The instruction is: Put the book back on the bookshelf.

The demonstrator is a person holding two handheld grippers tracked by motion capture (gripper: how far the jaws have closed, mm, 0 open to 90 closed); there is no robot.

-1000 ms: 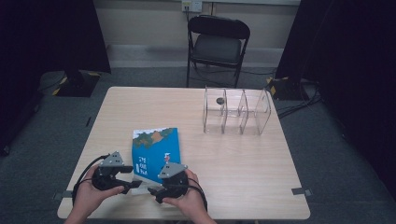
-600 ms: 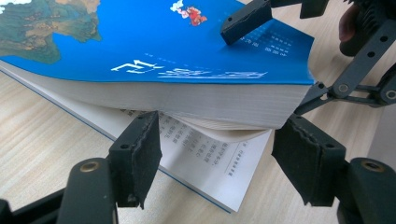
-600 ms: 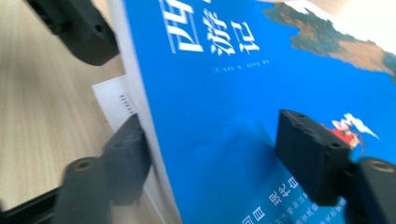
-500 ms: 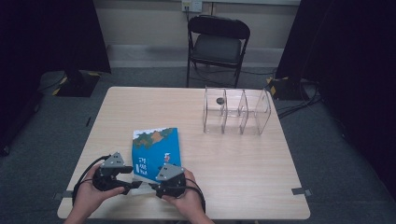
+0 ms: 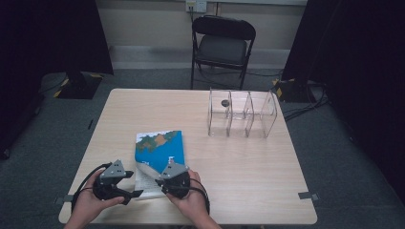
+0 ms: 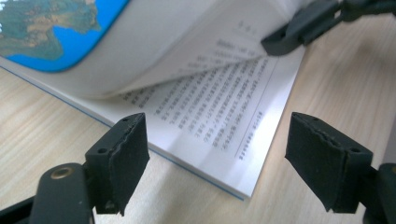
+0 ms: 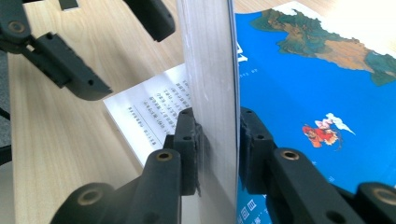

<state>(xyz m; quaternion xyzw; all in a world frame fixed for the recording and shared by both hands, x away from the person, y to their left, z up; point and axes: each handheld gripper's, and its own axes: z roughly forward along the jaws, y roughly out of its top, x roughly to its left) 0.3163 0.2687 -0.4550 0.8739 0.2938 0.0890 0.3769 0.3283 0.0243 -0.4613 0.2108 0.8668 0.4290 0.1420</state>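
Blue covers most of the book (image 5: 160, 152), with a green and brown map-like patch across the upper part of its cover and a small red figure lower down, seen in the right gripper view (image 7: 322, 84). It lies on the pale wooden desk (image 5: 248, 167) in the lower left of the high view, just ahead of both hands. Its near corner is lifted: the cover and a thick sheaf of pages curl upward, baring a white page printed with lines of small dark text (image 6: 219, 112). The text is too small to read. A thin blue edge runs along the bottom of the page block.

The right tongs (image 7: 215, 140) pinch the raised sheaf edge-on, one black pad on each side of the white page edges, near the bottom centre of the right gripper view. In the high view they sit at the book's lower right corner (image 5: 174, 177).

The left tongs (image 6: 217, 154) are spread wide, their two ridged pads at the lower left and lower right of the left gripper view, with the bared page's corner lying between and beyond them, untouched. In the high view they rest low at the book's lower left (image 5: 125, 193).

A clear divided rack (image 5: 241, 114) stands on the desk at upper right, well apart from the book. A black folding chair (image 5: 222, 40) sits beyond the desk.
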